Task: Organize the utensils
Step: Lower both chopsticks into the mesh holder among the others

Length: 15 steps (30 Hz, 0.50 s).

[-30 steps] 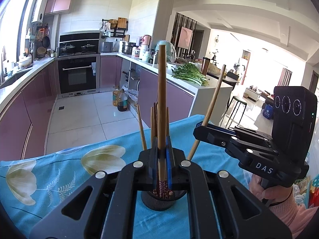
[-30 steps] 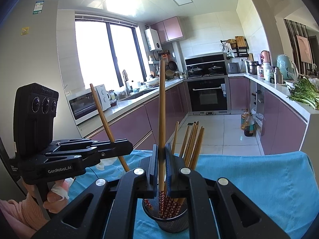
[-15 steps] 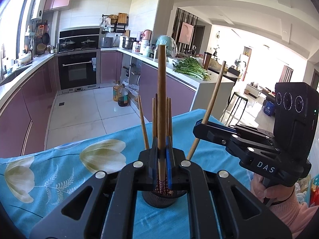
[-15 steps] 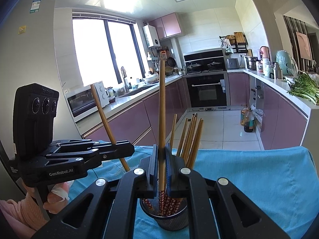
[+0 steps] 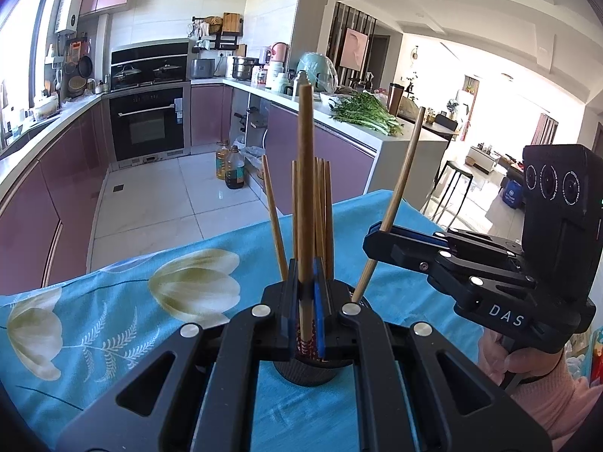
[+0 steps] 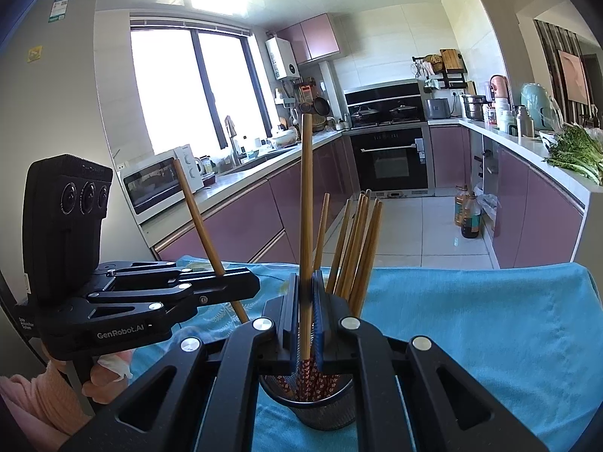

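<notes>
A black mesh utensil holder (image 6: 316,403) stands on the blue tablecloth (image 6: 471,320) and holds several wooden chopsticks (image 6: 358,248) with red patterned ends. It also shows in the left wrist view (image 5: 305,371). My left gripper (image 5: 307,312) is shut on one upright chopstick (image 5: 305,188), its lower end over the holder. My right gripper (image 6: 306,320) is shut on another upright chopstick (image 6: 306,207), its patterned end inside the holder. Each gripper shows in the other's view, the right gripper (image 5: 380,237) and the left gripper (image 6: 241,286), each holding a tilted chopstick.
The tablecloth (image 5: 113,320) has a white flower print. Beyond the table edge lies the kitchen floor (image 5: 158,196) with oil bottles (image 5: 233,167). Purple cabinets, an oven (image 6: 388,158) and a counter with greens (image 5: 365,113) surround it.
Both grippers have lowered slightly toward the holder with their chopsticks still clamped. The holder and the other chopsticks have stayed in place.
</notes>
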### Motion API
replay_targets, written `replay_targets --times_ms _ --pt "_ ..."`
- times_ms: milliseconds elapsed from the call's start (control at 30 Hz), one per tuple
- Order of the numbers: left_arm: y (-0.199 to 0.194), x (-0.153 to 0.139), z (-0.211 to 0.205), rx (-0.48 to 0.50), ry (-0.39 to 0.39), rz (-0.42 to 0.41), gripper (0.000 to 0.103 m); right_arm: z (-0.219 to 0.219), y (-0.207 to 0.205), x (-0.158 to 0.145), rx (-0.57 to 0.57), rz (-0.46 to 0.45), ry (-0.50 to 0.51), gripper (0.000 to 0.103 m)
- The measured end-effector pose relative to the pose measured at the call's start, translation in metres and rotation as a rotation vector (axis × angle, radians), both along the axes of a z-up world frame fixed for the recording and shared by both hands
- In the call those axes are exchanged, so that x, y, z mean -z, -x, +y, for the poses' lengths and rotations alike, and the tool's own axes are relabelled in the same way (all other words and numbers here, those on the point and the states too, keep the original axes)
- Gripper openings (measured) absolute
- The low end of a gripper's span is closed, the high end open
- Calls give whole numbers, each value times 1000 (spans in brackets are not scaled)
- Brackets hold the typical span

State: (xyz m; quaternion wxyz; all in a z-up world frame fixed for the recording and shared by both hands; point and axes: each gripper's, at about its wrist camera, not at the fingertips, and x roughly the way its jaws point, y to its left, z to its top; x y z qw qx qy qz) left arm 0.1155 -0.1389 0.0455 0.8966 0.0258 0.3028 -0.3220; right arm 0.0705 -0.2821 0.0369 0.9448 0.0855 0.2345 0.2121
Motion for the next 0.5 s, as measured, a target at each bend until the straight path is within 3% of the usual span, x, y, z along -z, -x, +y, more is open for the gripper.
replay_targets --times_ms 500 --pt "-8 12 -8 14 -55 31 7 -3 -8 12 -2 32 2 6"
